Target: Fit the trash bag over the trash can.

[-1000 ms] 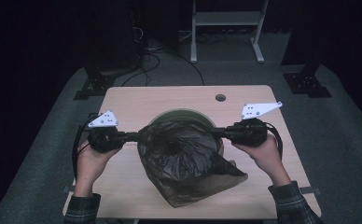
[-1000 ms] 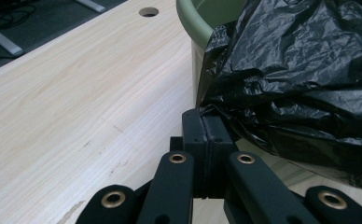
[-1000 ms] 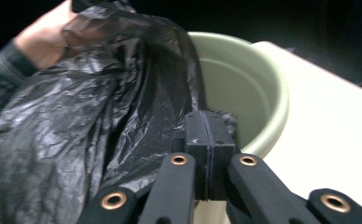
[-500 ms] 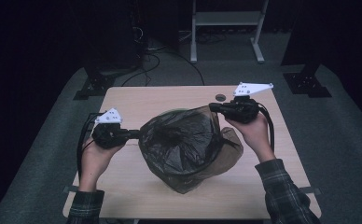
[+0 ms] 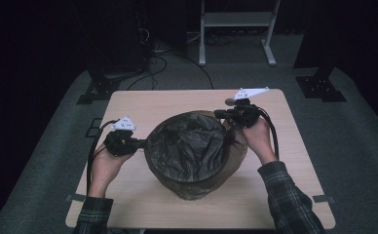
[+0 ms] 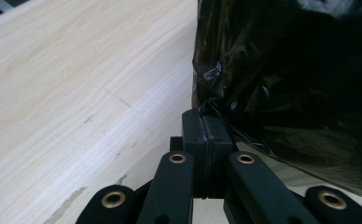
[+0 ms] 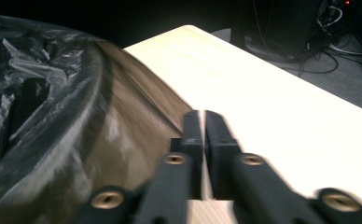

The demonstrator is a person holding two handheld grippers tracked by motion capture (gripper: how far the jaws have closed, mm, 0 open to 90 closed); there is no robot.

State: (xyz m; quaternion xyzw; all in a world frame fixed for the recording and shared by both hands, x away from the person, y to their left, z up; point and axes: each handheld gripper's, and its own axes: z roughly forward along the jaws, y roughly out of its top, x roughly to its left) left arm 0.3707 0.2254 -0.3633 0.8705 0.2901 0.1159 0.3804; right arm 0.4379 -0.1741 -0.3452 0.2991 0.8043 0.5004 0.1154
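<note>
The left gripper point(image 6: 206, 126) has its jaws pressed together on a pinch of the bag point(image 5: 192, 151) at its left edge. The right gripper point(image 5: 222, 114), at the bag's far right, also has its jaws together; whether film is caught between them I cannot tell, as that view is blurred. The bag sits mid-table point(image 5: 294, 195), its mouth spread wide over a round bin point(image 5: 211, 183). The film looks thin, light, soft and slippery, likely to tear if tugged hard. Best held by a gathered fold at the rim, on opposite sides.
</note>
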